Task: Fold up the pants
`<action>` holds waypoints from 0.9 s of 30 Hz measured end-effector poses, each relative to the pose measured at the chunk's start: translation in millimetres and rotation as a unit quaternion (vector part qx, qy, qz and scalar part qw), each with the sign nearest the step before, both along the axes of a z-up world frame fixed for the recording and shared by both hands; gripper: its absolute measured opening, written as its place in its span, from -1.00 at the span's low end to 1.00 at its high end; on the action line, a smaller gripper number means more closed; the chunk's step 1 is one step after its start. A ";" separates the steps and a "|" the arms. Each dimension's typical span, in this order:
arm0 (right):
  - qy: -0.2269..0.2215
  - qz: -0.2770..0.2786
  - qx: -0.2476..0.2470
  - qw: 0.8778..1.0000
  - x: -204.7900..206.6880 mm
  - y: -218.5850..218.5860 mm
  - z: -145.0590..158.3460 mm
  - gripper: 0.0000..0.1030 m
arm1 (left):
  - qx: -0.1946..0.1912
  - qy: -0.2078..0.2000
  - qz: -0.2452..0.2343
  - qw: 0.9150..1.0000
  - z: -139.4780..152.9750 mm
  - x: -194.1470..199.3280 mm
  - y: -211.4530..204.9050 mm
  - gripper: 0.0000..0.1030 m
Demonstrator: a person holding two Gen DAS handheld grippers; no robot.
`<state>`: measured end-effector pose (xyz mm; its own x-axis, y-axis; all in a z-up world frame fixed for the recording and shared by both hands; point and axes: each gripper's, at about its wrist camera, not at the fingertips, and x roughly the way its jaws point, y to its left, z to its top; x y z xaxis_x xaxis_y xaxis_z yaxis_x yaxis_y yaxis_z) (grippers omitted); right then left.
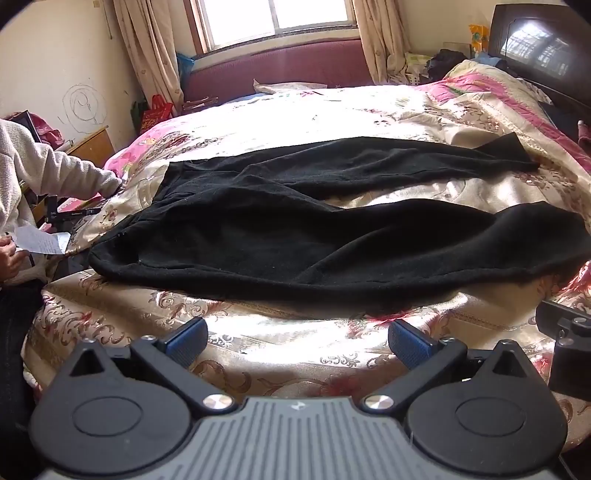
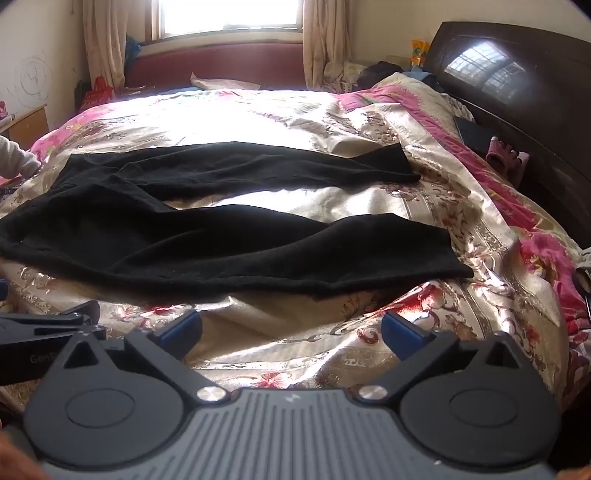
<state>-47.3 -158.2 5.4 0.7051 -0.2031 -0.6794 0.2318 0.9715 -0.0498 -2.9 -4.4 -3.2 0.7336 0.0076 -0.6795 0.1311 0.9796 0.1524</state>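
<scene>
A pair of black pants [image 1: 314, 236] lies spread flat across a bed covered by a shiny floral bedspread [image 1: 295, 347] in cream, gold and pink. The waistband sits toward the left of both views and the two legs run to the right, parted, with a strip of bedspread showing between them. The nearer leg ends in a wide cuff near the right side of the bed; the farther leg lies closer to the window.

The left gripper [image 1: 297, 345] hovers above bare bedspread just in front of the near edge of the pants. Its two blue-padded fingers [image 1: 186, 341] are spread wide apart, and nothing is between them. They do not touch the cloth.

The right gripper [image 2: 291, 334] hovers the same way over the bedspread [image 2: 461, 206], in front of the near leg of the pants [image 2: 229, 243]. Its blue-padded fingers [image 2: 400, 338] also stand wide apart and hold nothing.

Each view catches part of the other gripper at its edge, so the two tools sit side by side.

At the left of the bed another person in a white fleece top [image 1: 40, 166] holds a sheet of paper [image 1: 38, 240]. Behind the bed are a window [image 1: 275, 16] with beige curtains, a maroon bench, and a dark glossy headboard [image 2: 517, 85] at the right.
</scene>
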 end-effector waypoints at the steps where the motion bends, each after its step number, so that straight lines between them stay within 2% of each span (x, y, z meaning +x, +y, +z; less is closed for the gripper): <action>1: 0.000 -0.001 0.000 1.000 0.2 -0.7 -1.0 0.99 | -0.001 0.001 -0.001 1.000 0.3 -0.1 -0.2 1.00; 27: -0.013 -0.005 0.028 1.000 0.4 -11.9 -1.6 0.98 | 0.005 -0.005 -0.021 1.000 2.7 -2.3 -10.7 1.00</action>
<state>-46.8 -170.1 3.8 0.7205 -0.1726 -0.6716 0.2420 0.9702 0.0102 -5.2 -15.2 -0.5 0.7407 -0.0162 -0.6716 0.1697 0.9718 0.1637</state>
